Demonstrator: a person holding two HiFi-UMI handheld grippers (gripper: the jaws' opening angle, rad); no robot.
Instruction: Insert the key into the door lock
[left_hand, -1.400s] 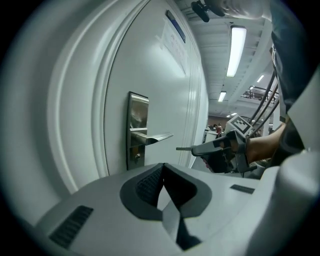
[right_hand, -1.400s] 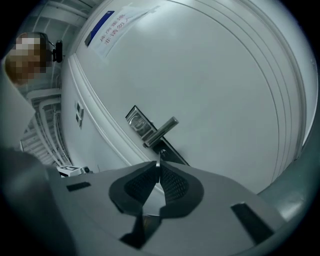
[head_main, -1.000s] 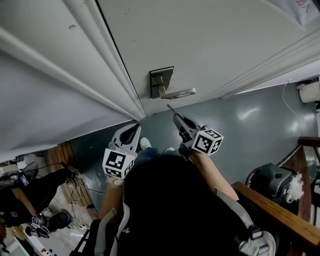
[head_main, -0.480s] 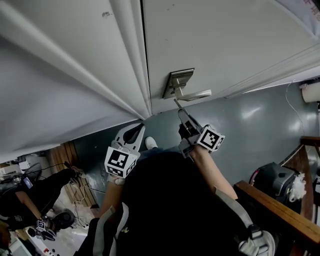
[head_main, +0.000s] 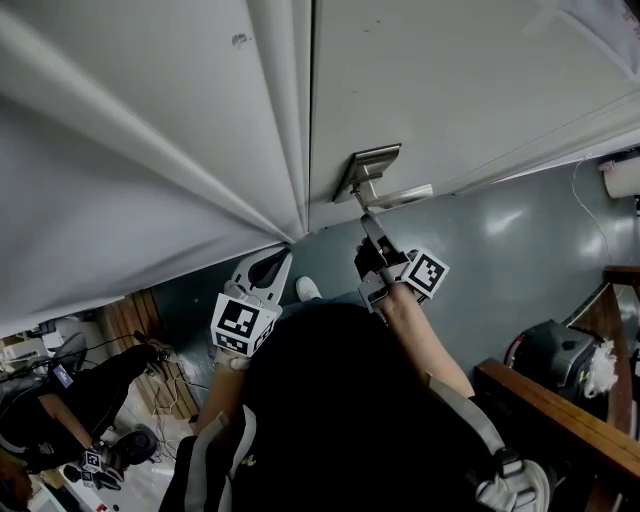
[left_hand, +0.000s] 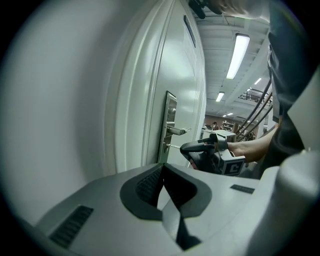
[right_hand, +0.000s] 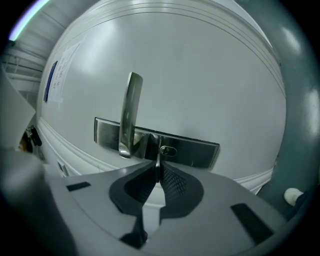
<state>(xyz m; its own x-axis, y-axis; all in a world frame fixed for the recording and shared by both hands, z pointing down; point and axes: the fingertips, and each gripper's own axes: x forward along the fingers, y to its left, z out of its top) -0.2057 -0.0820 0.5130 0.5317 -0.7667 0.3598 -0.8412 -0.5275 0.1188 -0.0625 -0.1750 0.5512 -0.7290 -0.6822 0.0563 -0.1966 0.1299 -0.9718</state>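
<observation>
R gripper (right_hand: 157, 172): jaws shut on key (right_hand: 158, 161), thin blade sticking out fwd btwn the pads. Key tip is at the lock plate (right_hand: 200, 152), just left of the keyhole (right_hand: 167, 150) in R gripper view. The slot is in plain sight, so blade isn't in it. Can't tell if tip touches the plate. Handle (right_hand: 129, 112) is on same plate, next to the keyhole, and the key runs just beside the handle's base. Plate is on white door (head_main: 450, 80), near the edge by the frame (head_main: 200, 130).

L gripper (left_hand: 161, 172): jaws together, nothing btwn them. It's held back from the door, left of R gripper and well apart from the plate, pointing twd the frame side. In L gripper view, key and R gripper show side-on, w/ key under the handle, level w/ lower part of plate.
</observation>
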